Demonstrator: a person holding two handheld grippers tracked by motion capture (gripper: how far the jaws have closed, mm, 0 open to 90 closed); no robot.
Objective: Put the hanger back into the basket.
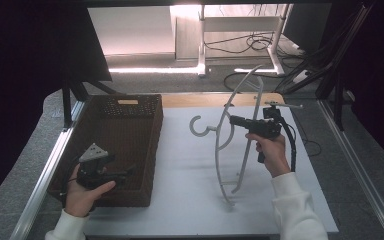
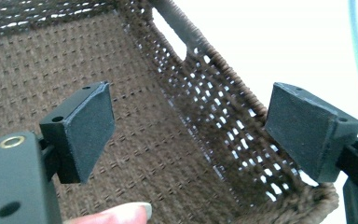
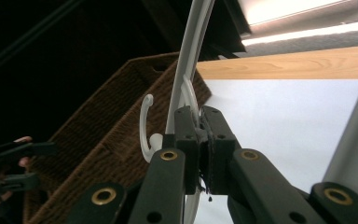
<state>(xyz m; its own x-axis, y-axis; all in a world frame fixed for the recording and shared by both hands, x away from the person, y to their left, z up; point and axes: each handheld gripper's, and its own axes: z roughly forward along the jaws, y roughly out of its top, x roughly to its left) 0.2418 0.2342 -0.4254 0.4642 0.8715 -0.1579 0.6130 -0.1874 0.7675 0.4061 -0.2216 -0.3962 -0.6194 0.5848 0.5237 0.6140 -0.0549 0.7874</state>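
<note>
A white plastic clothes hanger point(image 1: 223, 145) stands tilted above the white mat, its hook point(image 1: 197, 126) pointing left toward the basket. My right gripper point(image 1: 232, 120) is shut on the hanger's upper arm. In the right gripper view the jaws point(image 3: 199, 130) pinch the white bar point(image 3: 186, 60), with the hook point(image 3: 145, 126) just to their left. A brown wicker basket point(image 1: 157, 130) sits at the left of the table. My left gripper point(image 1: 130, 171) hovers over its near right corner, open with nothing between its pads point(image 2: 93, 130). The woven basket floor point(image 2: 144, 140) lies beneath it.
A white mat point(image 1: 190, 175) covers the table, with a wooden strip point(image 1: 195, 100) at the back edge. Metal rails point(image 1: 45, 175) run along both sides. Beyond the table are white desk legs point(image 1: 201, 45) and floor cables point(image 1: 260, 42).
</note>
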